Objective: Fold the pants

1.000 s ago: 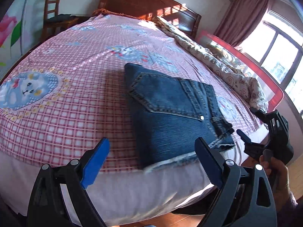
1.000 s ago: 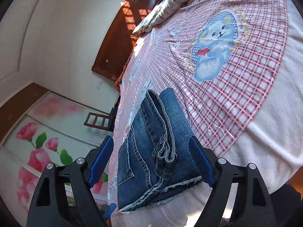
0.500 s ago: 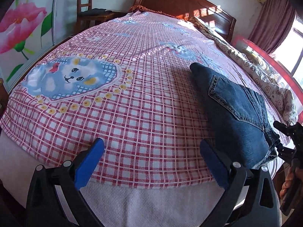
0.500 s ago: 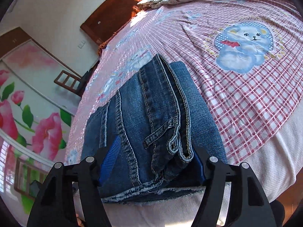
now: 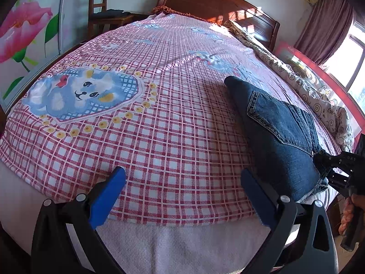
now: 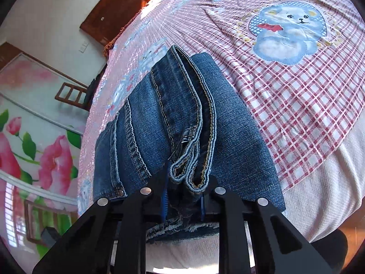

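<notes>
A bedroom with a wide bed (image 5: 173, 235)

A pink checked sheet (image 5: 178, 141) with a bear print (image 5: 82, 93) covers it; the wooden headboard (image 5: 205, 2) stands at twelve o'clock, a chair (image 5: 100, 11) at eleven, curtains (image 5: 328, 20) at two, a flower mural (image 5: 20, 29) at ten.

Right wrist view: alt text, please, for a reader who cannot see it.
The right hand-held gripper is shut on the near edge of folded blue jeans, which lie on a red-checked bedspread printed with a bear.
</notes>
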A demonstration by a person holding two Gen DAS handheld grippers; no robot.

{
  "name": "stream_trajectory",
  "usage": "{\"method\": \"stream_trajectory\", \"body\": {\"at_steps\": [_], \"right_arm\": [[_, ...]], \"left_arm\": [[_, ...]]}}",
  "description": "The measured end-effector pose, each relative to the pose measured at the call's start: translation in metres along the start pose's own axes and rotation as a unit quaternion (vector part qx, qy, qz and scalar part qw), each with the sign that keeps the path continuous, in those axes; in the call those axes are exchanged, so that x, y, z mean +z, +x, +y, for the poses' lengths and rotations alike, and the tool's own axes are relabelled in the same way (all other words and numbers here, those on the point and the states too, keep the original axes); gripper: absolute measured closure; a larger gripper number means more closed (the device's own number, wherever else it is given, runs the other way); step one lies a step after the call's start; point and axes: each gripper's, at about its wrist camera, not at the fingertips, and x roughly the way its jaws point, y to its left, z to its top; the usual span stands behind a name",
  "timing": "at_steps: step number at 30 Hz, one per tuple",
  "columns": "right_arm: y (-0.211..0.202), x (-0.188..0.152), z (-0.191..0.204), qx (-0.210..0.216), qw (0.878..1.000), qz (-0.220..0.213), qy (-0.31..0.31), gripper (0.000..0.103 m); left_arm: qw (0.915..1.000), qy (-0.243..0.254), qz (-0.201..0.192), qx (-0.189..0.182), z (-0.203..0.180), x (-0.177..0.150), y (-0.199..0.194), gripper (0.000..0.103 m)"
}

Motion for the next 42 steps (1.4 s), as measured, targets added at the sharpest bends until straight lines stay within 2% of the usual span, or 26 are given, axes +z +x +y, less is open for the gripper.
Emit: {"method": "stream_trajectory", "body": {"at_steps": [5,10,14,16,18,21,23,27,31,34,37,39,41,42], "right_arm": [[-0.021,-0.001,0.008,0.045,0.999,-0.020,0.006,0.086],[-0.043,0.005,0.023,0.068,0.997,-0.042,-0.016,0.086],[-0.045,0.004,0.010,0.055,0.997,-0.048,-0.006,0.086],[-0.036,-0.001,-0.006,0.026,0.999,-0.043,0.005,0.086],[-0.020,-0.008,-0.025,0.017,0.999,-0.031,0.027,0.086],[-0.012,-0.018,-0.038,0.029,0.998,-0.044,0.043,0.086],[-0.013,-0.018,-0.038,0.028,0.998,-0.043,0.041,0.086],[-0.021,-0.016,-0.046,0.041,0.996,-0.035,0.066,0.081],[-0.057,-0.016,-0.046,0.008,0.993,-0.085,0.077,0.079],[-0.084,-0.010,-0.046,0.011,0.986,-0.140,0.089,0.079],[-0.078,0.012,-0.028,0.083,0.982,-0.146,0.088,0.079],[-0.057,0.030,-0.006,0.129,0.981,-0.126,0.067,0.079],[-0.033,0.046,0.024,0.147,0.983,-0.107,0.027,0.079],[-0.019,0.053,0.036,0.158,0.983,-0.093,0.007,0.079]], "left_arm": [[1.0000,0.006,0.001,0.003,-0.003,-0.002,0.000,0.002],[0.9999,0.010,0.001,0.005,-0.005,-0.003,-0.001,0.002],[0.9999,0.013,0.001,0.009,-0.006,-0.004,0.000,0.002],[0.9998,0.017,0.000,0.011,-0.007,-0.004,0.000,0.002],[0.9997,0.021,0.001,0.011,-0.007,-0.004,0.001,0.002],[0.9998,0.019,0.000,0.006,-0.005,-0.003,0.000,0.002],[1.0000,-0.001,-0.001,-0.001,-0.001,0.000,-0.004,0.002],[0.9960,-0.079,0.003,-0.040,0.015,0.014,-0.011,0.002],[0.9960,-0.067,-0.025,-0.053,0.004,0.043,-0.023,0.002],[0.9920,-0.056,-0.047,-0.103,-0.019,0.068,-0.029,0.002],[0.9871,-0.016,-0.042,-0.154,-0.060,0.081,-0.020,0.002],[0.9819,0.017,-0.029,-0.186,-0.092,0.081,-0.010,0.002],[0.9777,0.043,-0.009,-0.205,-0.117,0.076,0.004,0.002],[0.9779,0.053,0.004,-0.202,-0.127,0.072,0.012,0.002]]}}
